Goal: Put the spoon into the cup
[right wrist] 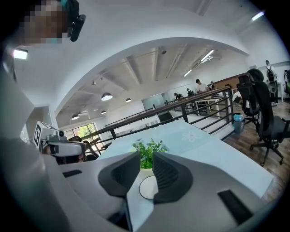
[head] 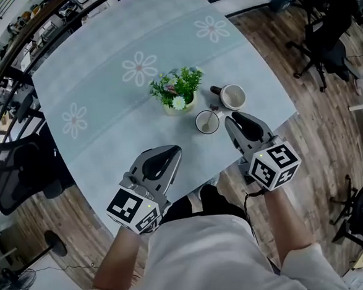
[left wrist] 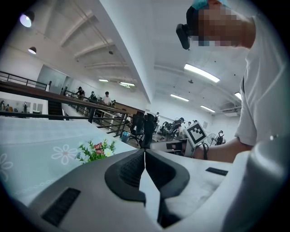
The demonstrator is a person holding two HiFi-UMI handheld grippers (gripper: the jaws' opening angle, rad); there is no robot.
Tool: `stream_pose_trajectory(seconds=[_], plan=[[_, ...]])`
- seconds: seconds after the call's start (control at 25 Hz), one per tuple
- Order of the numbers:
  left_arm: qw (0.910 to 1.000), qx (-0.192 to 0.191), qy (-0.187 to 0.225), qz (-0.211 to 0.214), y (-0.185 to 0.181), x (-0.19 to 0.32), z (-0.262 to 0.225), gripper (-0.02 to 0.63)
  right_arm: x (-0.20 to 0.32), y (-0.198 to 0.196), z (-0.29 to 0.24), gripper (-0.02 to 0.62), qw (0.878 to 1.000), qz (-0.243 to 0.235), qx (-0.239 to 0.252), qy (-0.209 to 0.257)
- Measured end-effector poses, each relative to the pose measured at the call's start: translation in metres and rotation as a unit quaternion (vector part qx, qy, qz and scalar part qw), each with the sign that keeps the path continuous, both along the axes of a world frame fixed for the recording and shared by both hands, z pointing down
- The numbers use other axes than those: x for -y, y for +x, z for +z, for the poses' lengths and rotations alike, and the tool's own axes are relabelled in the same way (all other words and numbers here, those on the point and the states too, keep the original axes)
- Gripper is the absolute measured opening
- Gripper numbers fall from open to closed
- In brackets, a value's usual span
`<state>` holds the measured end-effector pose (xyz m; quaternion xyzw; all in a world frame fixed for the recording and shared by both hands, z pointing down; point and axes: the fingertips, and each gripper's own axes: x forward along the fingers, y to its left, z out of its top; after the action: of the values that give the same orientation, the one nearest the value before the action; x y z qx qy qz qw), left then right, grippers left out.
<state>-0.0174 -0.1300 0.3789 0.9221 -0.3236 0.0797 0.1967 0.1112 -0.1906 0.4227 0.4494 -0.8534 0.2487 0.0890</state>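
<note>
A white cup (head: 207, 122) stands upright on the pale blue tablecloth (head: 103, 85), near the table's front edge. A spoon (head: 212, 114) rests inside it, its handle leaning over the far rim. My right gripper (head: 230, 121) hovers just right of the cup and above it. Its jaws are open with nothing between them, and the cup's rim (right wrist: 146, 188) shows through the gap in the right gripper view (right wrist: 146, 157). My left gripper (head: 173, 152) is held over the table's front edge, left of the cup, with its jaws shut and empty (left wrist: 144, 152).
A small potted plant (head: 178, 91) stands just behind the cup, and a second white mug (head: 233, 97) sits to the plant's right. Office chairs (head: 322, 32) stand on the wooden floor at the right. A railing (head: 13, 47) runs along the far left.
</note>
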Motion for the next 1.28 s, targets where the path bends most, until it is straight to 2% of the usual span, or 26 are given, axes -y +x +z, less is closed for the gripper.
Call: stream_pose_trajectory(seconds=[0.4, 0.84, 1.28], plan=[[0.9993, -0.004, 0.032, 0.019, -0.002, -0.010, -0.034, 0.026, -0.036, -0.011, -0.059, 0.051, 0.999, -0.014, 0.007, 0.042], [0.9975, -0.005, 0.056, 0.044, -0.011, -0.025, -0.058, 0.026, -0.075, -0.028, -0.087, 0.030, 0.998, -0.023, 0.008, 0.064], [0.9965, -0.010, 0.063, 0.054, -0.012, -0.032, -0.064, 0.026, -0.093, -0.046, -0.096, 0.023, 0.997, -0.034, 0.009, 0.072]])
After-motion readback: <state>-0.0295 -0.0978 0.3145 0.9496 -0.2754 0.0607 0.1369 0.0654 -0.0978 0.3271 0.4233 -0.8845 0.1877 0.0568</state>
